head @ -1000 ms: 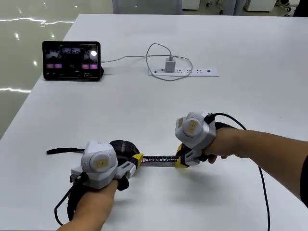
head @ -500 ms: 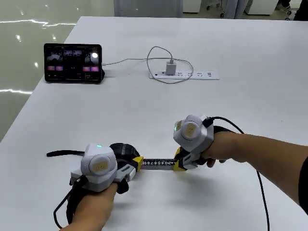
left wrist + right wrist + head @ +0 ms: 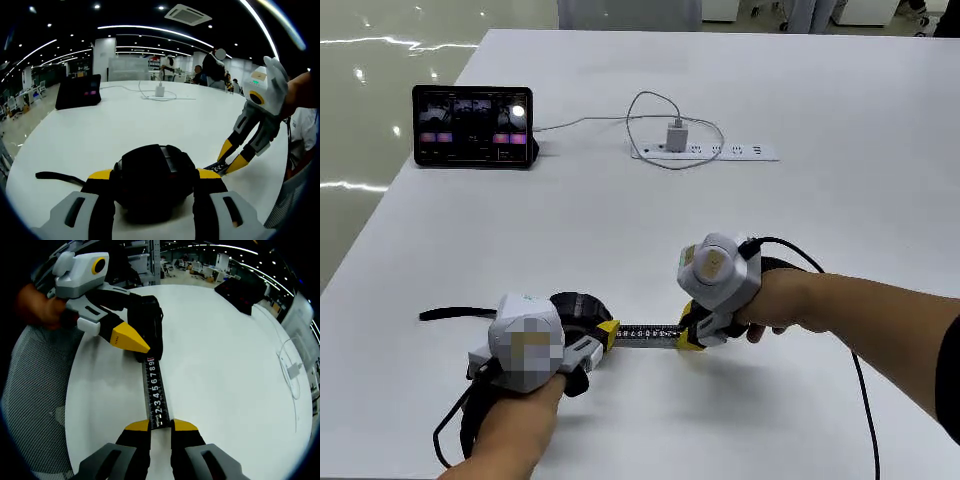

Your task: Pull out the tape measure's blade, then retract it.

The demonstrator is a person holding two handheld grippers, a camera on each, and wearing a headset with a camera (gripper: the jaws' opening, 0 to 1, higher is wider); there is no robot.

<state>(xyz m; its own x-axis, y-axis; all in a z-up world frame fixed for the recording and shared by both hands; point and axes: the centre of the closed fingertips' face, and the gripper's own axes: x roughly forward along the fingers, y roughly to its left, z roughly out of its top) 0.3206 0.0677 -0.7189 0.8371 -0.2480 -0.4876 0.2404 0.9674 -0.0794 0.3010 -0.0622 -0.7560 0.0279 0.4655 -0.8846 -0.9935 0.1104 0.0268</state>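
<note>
The tape measure's black case [image 3: 576, 309] lies on the white table [image 3: 620, 220], and my left gripper [image 3: 592, 343] is shut on it. In the left gripper view the case [image 3: 154, 181] sits between the two yellow-tipped jaws. A short length of numbered blade [image 3: 646, 332] runs right from the case to my right gripper [image 3: 691, 337], which is shut on the blade's end. The right gripper view shows the blade [image 3: 154, 392] reaching from its jaws [image 3: 161, 426] up to the case [image 3: 150, 322], with the left gripper [image 3: 102, 315] beside it.
The case's black strap [image 3: 455, 314] trails left on the table. A tablet [image 3: 473, 126] stands at the far left. A white power strip [image 3: 710, 152] with a plugged charger and a looped cable lies at the far middle. Cables hang from both grippers.
My right gripper has moved slightly left toward the case, so a little less blade shows. The left gripper and the case have stayed put.
</note>
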